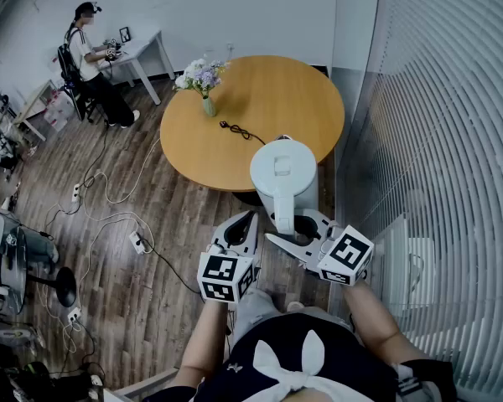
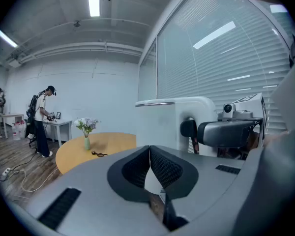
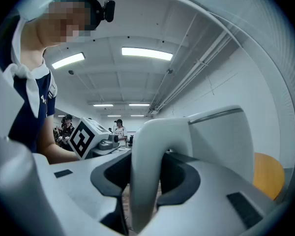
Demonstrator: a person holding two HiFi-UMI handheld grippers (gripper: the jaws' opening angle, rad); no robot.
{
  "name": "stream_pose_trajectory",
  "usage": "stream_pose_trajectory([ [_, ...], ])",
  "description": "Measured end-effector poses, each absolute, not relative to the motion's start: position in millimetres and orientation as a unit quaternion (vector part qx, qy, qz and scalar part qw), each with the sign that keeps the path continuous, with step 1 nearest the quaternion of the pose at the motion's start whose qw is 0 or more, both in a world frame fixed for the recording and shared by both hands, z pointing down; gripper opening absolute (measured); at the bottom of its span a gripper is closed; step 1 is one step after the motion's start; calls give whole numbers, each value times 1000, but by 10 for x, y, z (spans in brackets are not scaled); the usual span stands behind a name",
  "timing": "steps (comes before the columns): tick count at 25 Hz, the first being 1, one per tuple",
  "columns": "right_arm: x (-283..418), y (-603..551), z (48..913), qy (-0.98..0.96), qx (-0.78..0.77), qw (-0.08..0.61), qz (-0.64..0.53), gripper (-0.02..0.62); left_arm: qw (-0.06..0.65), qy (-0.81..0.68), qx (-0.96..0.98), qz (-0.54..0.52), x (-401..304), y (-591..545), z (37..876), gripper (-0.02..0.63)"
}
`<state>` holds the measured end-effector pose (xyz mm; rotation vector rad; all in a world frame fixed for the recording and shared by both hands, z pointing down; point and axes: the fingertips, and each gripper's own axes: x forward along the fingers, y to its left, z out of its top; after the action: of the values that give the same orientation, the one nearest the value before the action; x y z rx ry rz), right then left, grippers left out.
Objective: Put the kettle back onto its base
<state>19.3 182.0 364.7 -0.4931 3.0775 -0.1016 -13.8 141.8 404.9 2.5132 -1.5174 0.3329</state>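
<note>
White kettle (image 3: 221, 136) handle (image 3: 143, 171) pinched between right gripper (image 1: 295, 228) jaws, kettle body just beyond them, held up at the edge of the round wood counter (image 1: 272, 99). Left gripper (image 2: 149, 167) jaws pressed together, empty, just left of kettle. Cord (image 1: 237, 131) and flowers (image 1: 201, 78) on counter further out.

The left gripper (image 1: 245, 223) tips slightly downward, its jaws pressed together with nothing between them. Just to its right, the right gripper (image 1: 298, 229) is held level, jaws clamped on the handle (image 1: 283, 212) of the kettle (image 1: 281, 172). The left forearm (image 1: 203, 346) and right forearm (image 1: 375, 318) reach forward side by side.
</note>
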Motion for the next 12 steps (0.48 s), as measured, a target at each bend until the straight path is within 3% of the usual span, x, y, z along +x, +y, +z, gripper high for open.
stream_pose_trajectory([
  [12,276,1643,3494,986,-160,29,-40,147,91,-514,847,100,-73,1384,4001,26],
])
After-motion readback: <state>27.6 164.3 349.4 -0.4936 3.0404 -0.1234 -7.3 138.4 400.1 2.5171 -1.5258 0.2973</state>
